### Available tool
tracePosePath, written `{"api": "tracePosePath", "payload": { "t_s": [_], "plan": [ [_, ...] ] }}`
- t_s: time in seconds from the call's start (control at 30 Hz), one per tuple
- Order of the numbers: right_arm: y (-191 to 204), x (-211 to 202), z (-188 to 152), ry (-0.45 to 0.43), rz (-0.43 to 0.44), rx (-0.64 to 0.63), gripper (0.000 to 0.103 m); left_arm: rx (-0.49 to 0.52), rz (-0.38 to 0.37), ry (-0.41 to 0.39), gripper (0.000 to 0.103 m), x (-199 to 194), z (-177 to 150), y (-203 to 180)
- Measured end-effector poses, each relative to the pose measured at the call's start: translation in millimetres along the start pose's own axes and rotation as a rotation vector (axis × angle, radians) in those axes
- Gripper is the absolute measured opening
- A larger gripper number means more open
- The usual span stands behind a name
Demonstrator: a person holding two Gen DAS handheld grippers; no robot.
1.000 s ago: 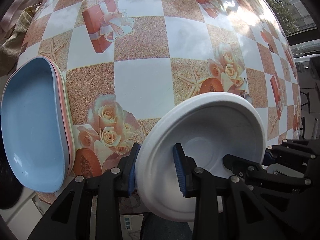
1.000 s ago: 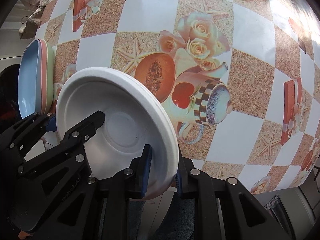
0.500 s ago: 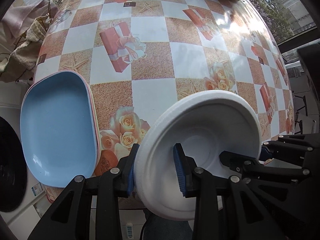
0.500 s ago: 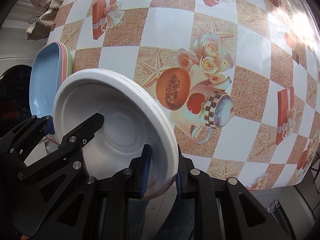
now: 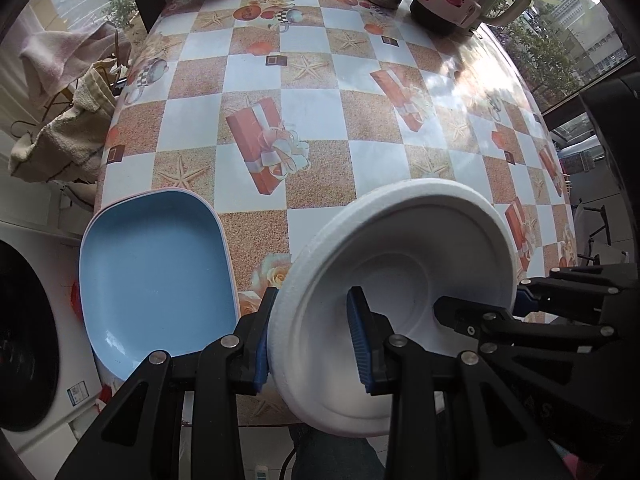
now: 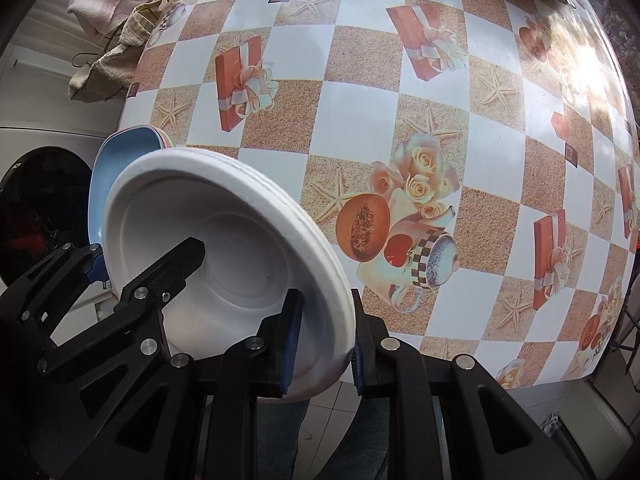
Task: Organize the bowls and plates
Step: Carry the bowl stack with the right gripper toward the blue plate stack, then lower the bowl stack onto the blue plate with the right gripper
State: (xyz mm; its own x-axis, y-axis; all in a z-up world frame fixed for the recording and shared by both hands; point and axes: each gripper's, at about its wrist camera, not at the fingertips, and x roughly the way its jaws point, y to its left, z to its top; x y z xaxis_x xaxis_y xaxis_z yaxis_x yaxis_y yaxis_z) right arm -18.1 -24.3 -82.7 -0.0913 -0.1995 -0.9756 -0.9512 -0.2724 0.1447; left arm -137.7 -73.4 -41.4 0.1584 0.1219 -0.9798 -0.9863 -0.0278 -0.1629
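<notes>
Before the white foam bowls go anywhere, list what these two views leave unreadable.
- White foam bowl stack: exact count unclear; only rim ridges show in the right wrist view.
- Plates under the blue rectangular plate: only thin pink edges show; number unknown.
- Blue plate in the right wrist view: mostly hidden behind the bowls.
- Table under the bowls: covered in both views.
- Pink-lidded mug at the far edge: top cropped in the left wrist view.

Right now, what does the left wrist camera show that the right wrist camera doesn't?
Only the left wrist view shows the mugs at the table's far edge and the whole blue plate. Only the right wrist view shows the melon-and-teacup print. Both show the white foam bowl stack, clamped at opposite rims by the left gripper and the right gripper.
</notes>
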Motion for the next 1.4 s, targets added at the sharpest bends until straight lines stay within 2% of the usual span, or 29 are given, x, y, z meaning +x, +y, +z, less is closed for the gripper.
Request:
{"api": "tracePosePath", "payload": {
  "t_s": [0.17,0.43,1.4],
  "plan": [
    [9.8,-4.3,5.5,-0.017,-0.007,-0.023,0.024,-0.016,0.003,-0.022,0.036,-6.4,3.7,8.2],
    [23.2,-35.2,-2.9,-0.038,-0.010,-0.061,0.024,-0.042,0.014,-0.055,0.036,-16.3,4.2,19.3],
    [97.0,-34.6,12.5,-0.040,-0.018,-0.261,0.024,-0.216,0.062,-0.115,0.036,-39.4,-16.1,77.8]
  ]
}}
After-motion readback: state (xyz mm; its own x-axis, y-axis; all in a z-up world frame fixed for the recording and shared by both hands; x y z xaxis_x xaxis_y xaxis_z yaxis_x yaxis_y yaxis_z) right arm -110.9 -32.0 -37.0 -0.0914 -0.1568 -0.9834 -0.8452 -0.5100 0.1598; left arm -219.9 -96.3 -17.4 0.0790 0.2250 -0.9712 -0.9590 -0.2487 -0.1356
